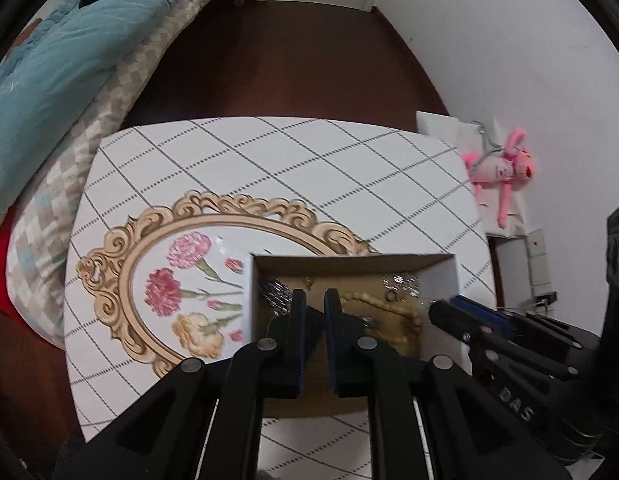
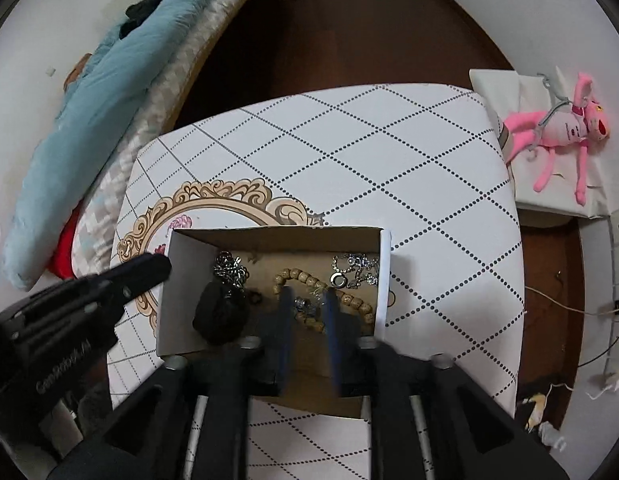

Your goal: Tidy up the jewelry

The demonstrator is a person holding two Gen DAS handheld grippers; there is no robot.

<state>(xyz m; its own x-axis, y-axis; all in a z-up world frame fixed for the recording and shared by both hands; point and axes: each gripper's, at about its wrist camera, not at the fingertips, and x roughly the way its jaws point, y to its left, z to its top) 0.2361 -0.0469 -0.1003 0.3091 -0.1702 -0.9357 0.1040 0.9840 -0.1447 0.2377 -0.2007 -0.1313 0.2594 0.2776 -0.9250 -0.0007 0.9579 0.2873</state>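
The left hand-held gripper, matte black plastic with blue pads, hangs over the cardboard box with a narrow gap between its jaws and nothing in it. The right hand-held gripper stands open, empty, above the jewelry. Inside the white-walled, brown-floored box lie one wooden bead bracelet, two tangled silver chains, a metal ring and a dark rough lump. The box sits on a glossy worktop with dotted diamonds and printed carnations. The right gripper's arm reads "DAS".
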